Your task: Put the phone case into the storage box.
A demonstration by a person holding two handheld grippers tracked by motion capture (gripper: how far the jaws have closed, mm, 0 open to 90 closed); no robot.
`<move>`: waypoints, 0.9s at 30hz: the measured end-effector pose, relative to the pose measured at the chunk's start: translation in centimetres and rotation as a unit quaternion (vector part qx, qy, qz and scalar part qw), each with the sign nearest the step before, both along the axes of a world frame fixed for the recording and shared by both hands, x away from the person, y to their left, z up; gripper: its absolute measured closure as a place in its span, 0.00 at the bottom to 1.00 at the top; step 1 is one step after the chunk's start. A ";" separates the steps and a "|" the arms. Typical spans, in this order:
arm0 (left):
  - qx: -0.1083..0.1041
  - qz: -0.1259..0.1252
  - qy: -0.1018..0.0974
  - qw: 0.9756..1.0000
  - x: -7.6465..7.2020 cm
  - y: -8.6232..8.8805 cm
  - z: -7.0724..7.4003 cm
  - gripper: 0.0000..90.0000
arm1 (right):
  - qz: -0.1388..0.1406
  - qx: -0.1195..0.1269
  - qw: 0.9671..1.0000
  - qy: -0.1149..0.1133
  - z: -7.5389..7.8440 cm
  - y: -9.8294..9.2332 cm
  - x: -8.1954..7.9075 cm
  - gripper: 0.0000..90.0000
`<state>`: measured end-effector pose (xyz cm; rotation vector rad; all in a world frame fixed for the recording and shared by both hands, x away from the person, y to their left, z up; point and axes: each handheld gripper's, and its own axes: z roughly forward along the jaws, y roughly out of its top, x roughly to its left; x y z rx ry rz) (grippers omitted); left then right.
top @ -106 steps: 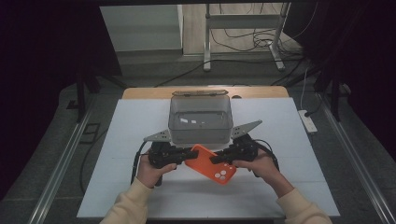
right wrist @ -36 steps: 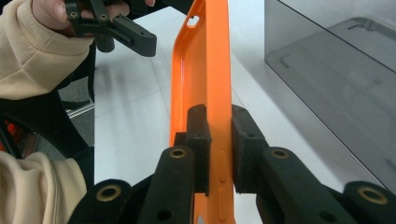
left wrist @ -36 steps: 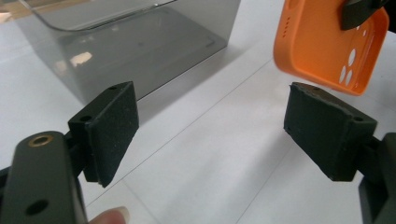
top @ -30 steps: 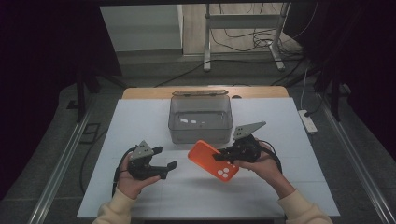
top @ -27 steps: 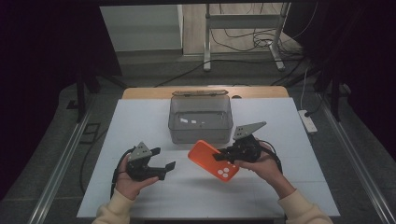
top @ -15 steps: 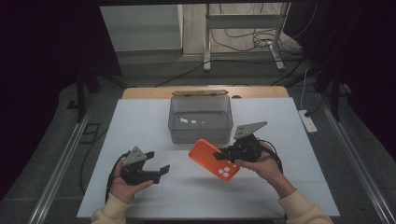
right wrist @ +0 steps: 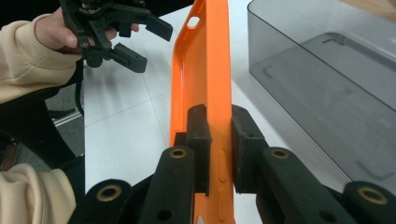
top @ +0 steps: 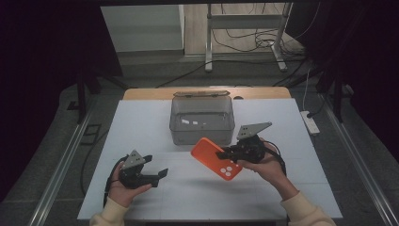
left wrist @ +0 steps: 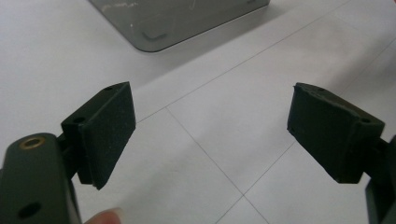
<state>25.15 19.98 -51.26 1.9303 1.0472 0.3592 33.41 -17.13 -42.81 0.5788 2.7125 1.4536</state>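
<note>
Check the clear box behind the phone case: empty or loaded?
Empty. The clear plastic box shows only its bare bottom through the walls; the orange phone case is outside it, clamped in the right tongs.

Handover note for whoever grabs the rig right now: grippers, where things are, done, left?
Right gripper: shut on the edge of the orange phone case, held tilted above the white table, just in front of the clear grey box.
Left gripper: open, nothing between its pads, held off to the left, apart from the case.
Done: case is off the table, in the right gripper alone.
Left: probably place the case in the box, which looks empty; the case is not in it yet.
</note>
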 end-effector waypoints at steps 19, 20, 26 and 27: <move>0.001 -0.002 0.006 1.000 0.1 0.0 -0.3 0.17 | -0.032 -0.019 0.999 -0.016 1.1 -0.2 0.0 0.89; 0.000 -0.002 0.006 1.000 0.1 0.0 -0.3 0.17 | -0.033 -0.018 0.999 -0.016 1.1 -0.2 0.0 0.89; 0.000 -0.002 0.005 1.000 0.1 0.0 -0.3 0.17 | -0.037 -0.020 0.999 -0.020 1.6 -0.2 0.0 0.89; 0.001 -0.001 0.005 1.000 0.1 0.0 -0.3 0.17 | -0.038 -0.019 0.999 -0.021 1.7 -0.2 0.0 0.89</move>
